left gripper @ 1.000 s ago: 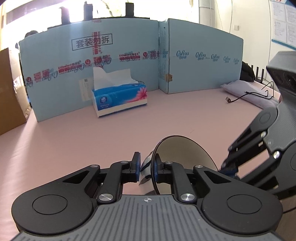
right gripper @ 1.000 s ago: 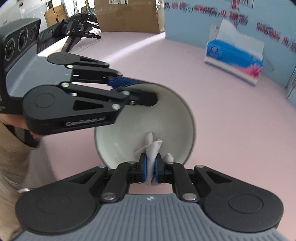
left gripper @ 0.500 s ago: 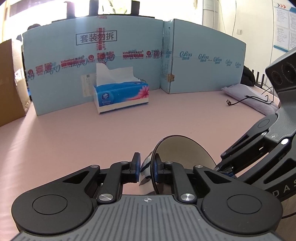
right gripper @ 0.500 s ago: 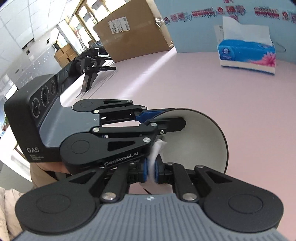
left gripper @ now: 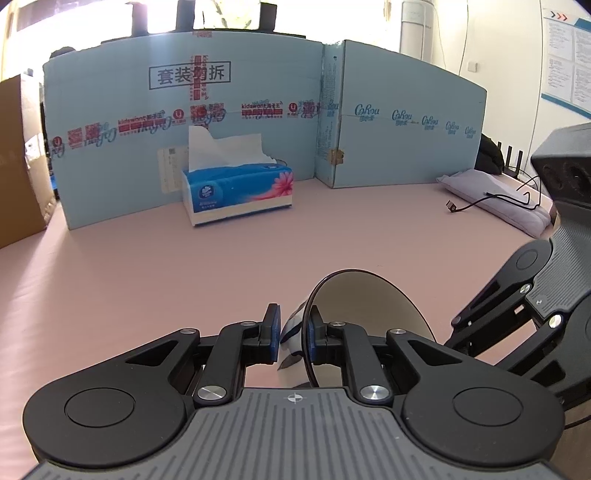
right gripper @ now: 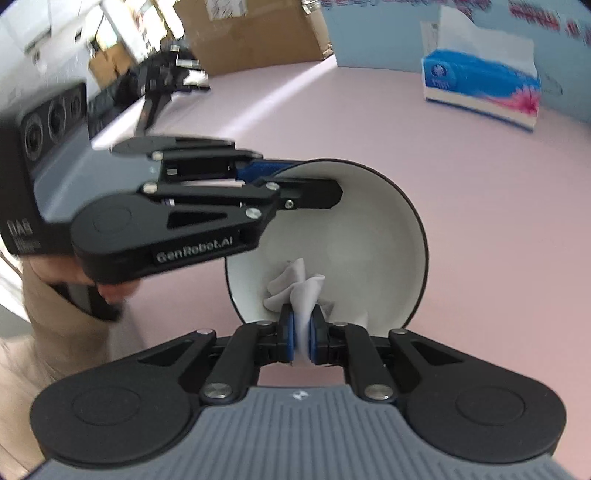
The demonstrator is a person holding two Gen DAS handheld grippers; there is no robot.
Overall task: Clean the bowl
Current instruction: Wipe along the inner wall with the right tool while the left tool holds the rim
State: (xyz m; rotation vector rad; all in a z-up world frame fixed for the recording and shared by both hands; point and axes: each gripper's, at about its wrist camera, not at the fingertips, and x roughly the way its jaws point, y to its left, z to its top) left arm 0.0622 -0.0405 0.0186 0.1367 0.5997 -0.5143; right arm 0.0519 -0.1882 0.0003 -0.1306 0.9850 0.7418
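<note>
A white bowl (right gripper: 354,229) with a dark rim is held on its side above the pink table. My left gripper (left gripper: 293,334) is shut on the bowl's rim (left gripper: 369,299); it also shows in the right wrist view (right gripper: 295,181), clamping the rim's upper left edge. My right gripper (right gripper: 303,338) is shut on a crumpled white tissue (right gripper: 295,284), which is pressed against the lower inside of the bowl. The right gripper's body shows at the right of the left wrist view (left gripper: 524,306).
A blue tissue box (left gripper: 238,188) with a tissue sticking out stands at the back of the pink table (left gripper: 147,266), before blue cardboard panels (left gripper: 184,122). A folded cloth with a black cable (left gripper: 495,201) lies at the far right. A brown carton (right gripper: 251,33) stands behind.
The tissue in my right gripper has swept from the bowl's lower inside up toward the left gripper and back down. The left gripper keeps the bowl almost still.
</note>
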